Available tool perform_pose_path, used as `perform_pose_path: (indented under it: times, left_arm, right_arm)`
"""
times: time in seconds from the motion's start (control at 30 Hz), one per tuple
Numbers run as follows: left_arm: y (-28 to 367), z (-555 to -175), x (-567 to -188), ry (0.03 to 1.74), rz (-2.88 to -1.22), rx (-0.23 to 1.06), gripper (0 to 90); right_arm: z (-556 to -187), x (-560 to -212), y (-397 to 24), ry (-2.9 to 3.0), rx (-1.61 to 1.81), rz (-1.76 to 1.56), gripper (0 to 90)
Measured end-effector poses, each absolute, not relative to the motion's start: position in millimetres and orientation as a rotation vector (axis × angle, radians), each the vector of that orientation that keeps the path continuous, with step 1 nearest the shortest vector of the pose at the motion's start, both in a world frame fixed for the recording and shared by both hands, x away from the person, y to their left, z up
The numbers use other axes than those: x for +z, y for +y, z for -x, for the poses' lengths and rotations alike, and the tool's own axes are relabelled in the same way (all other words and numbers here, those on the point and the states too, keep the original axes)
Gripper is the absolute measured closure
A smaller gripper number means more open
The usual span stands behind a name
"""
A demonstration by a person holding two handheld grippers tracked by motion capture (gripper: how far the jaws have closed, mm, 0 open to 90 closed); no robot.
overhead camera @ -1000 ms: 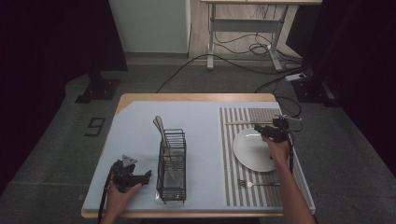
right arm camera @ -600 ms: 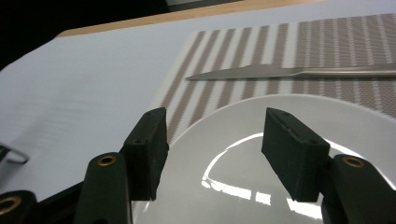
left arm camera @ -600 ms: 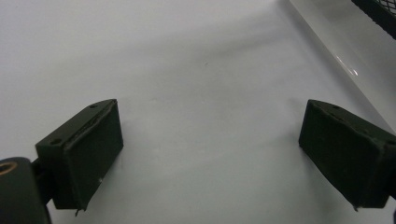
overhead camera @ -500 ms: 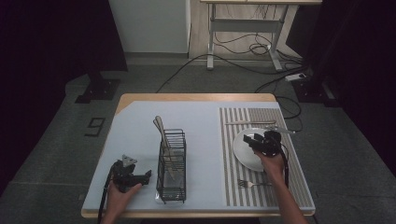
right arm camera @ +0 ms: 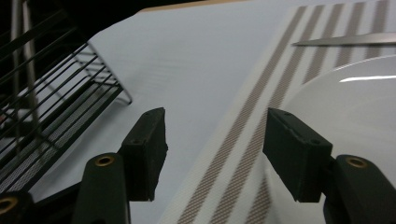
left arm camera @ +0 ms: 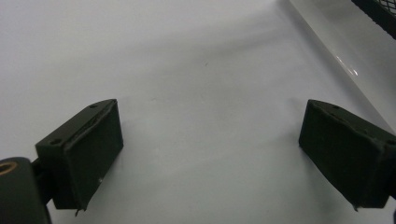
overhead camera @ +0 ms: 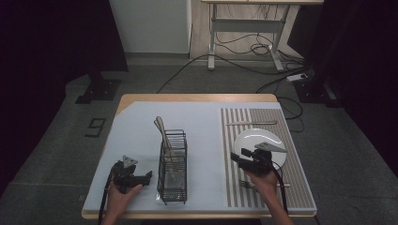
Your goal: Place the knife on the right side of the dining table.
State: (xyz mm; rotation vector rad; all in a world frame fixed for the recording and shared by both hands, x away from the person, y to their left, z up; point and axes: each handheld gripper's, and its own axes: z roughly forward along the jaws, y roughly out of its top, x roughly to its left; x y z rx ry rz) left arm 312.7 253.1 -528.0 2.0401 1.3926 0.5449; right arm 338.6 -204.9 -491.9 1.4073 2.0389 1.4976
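A white plate (overhead camera: 261,138) lies on a striped placemat (overhead camera: 233,187) at the table's right. A knife (overhead camera: 251,123) lies beyond the plate and a fork (overhead camera: 248,184) lies in front of it. My right gripper (overhead camera: 238,157) hovers low over the plate's left rim, pointing left, open with nothing between its jaws. In the right gripper view the gripper (right arm camera: 215,128) straddles the placemat's stripes (right arm camera: 254,107), with the plate (right arm camera: 345,102) at right. My left gripper (overhead camera: 148,176) rests on the blue mat beside the wire cutlery rack (overhead camera: 172,164), open and empty (left arm camera: 210,135).
The black wire rack holds a few upright utensils (overhead camera: 163,133) at mid-table. Its corner (left arm camera: 378,11) and clear base edge (left arm camera: 327,42) show close to the left gripper. The rack (right arm camera: 51,102) stands left of the right gripper. Cables trail from both grippers.
My right gripper has come from the far side of the plate, near the knife, back and to the left over the plate's left rim. The left gripper has stayed put.
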Motion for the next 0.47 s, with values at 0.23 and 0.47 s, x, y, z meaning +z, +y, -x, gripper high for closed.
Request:
perform_pose_path:
  times: [0.23,0.47]
  left_arm:
    - [253,-313,-528,1.392,-2.040,0.545,5.8]
    - [253,-313,-528,1.392,-2.040,0.545,5.8]
  right_arm:
    - [-332,-495,-187,2.096,1.505,-1.371,38.0]
    - [-332,-498,-186,2.091,1.482,-1.378,37.0]
